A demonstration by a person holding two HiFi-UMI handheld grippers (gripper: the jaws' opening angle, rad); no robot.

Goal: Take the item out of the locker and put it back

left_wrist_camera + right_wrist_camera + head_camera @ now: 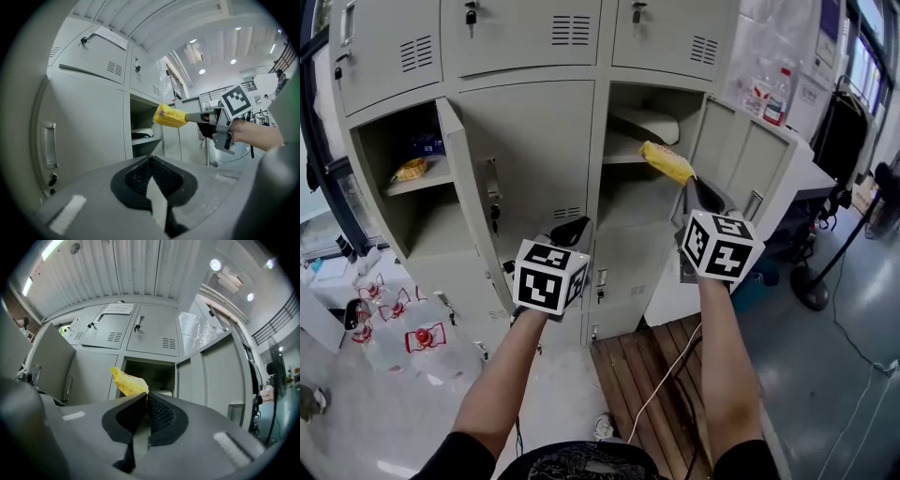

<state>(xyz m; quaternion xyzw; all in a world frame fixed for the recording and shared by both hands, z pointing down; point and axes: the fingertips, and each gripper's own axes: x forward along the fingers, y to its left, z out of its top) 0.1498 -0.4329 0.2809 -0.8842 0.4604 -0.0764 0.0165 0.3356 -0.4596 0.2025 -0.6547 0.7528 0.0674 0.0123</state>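
We are looking down at a bank of grey sheet-metal lockers (534, 141), flat-panelled, with louvred vents. At its left edge one door (462, 187) is standing open on a compartment where a yellow snack bag (411, 169) is lying on the shelf. On the floor below the lockers, shrink-wrapped packs of clear bottles (403, 328) are sitting.

Our left gripper (572, 228) is hovering in front of the closed middle door. Its own view is showing the ribbed black pads (140, 176) meeting at their tips with nothing between them.

Further right, our right gripper (694, 185) is pinching the yellow packet (667, 161) by one end, its jaws closed tight on the crimped edge. The packet is soft, crinkly and roughly oblong. It is hanging in the air just in front of the open right compartment, near the front edge of its shelf. Its long axis is running from the jaw tips up and leftward in the head view, with the free end pointing into the opening.

The left gripper view is giving us the packet (169, 116) side-on. There it is lying almost level, with printed orange marks on its blunt free end. That view is also showing a white rounded item (141, 133) on the shelf behind the packet. The right gripper view is showing only a crumpled yellow corner (127, 383) rising from the closed pads against the dark opening.

The right door (741, 155) is swinging wide at the bank's right edge. Below it are brown wooden slats (628, 361), with a pale cable (661, 384) trailing across them.
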